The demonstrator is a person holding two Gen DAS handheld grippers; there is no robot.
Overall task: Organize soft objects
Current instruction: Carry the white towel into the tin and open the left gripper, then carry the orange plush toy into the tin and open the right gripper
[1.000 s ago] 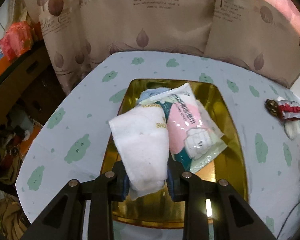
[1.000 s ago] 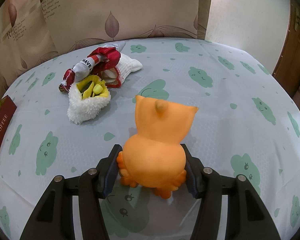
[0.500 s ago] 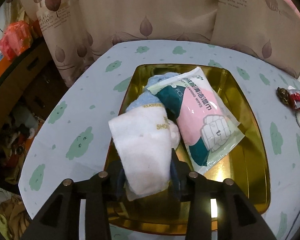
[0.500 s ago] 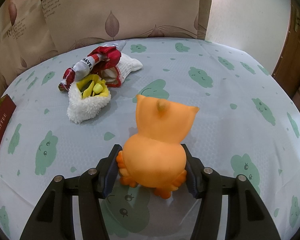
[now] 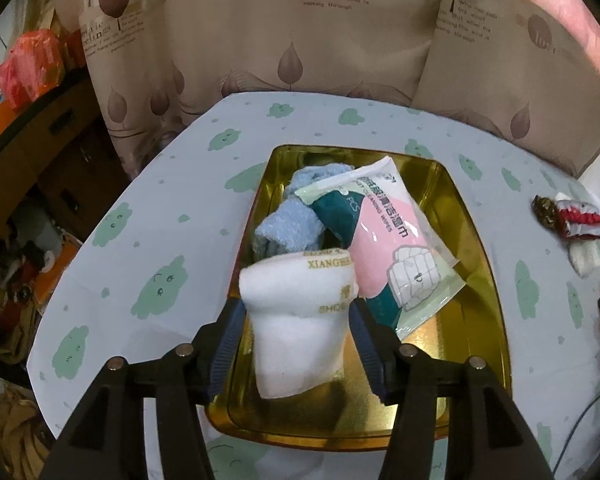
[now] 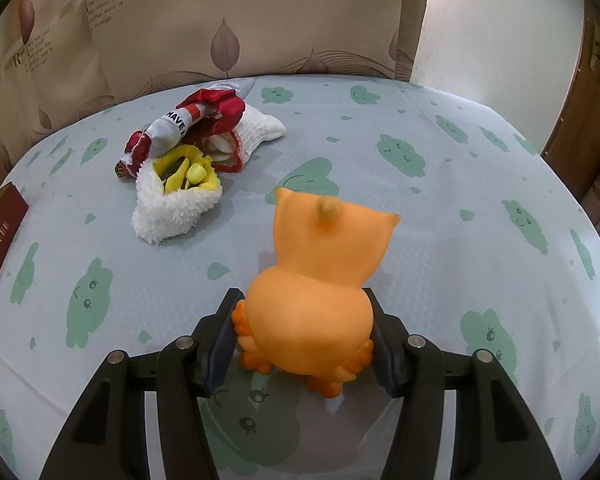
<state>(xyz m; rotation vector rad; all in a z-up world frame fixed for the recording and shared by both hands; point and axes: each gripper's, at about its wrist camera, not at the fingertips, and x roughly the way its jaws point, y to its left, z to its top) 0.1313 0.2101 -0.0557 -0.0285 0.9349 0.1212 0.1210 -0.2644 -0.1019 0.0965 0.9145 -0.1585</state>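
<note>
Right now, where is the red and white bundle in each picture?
Left wrist view: the red and white bundle lies at the far right edge, to the right of the gold tray.
Right wrist view: it lies in the upper left.
Shared landmark: the leaf curtain at the back.

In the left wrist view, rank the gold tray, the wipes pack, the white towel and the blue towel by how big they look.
1. gold tray, clearly largest.
2. wipes pack and white towel: look alike; the towel sits nearer the camera, so unsure.
3. blue towel, partly hidden under the others.
</note>
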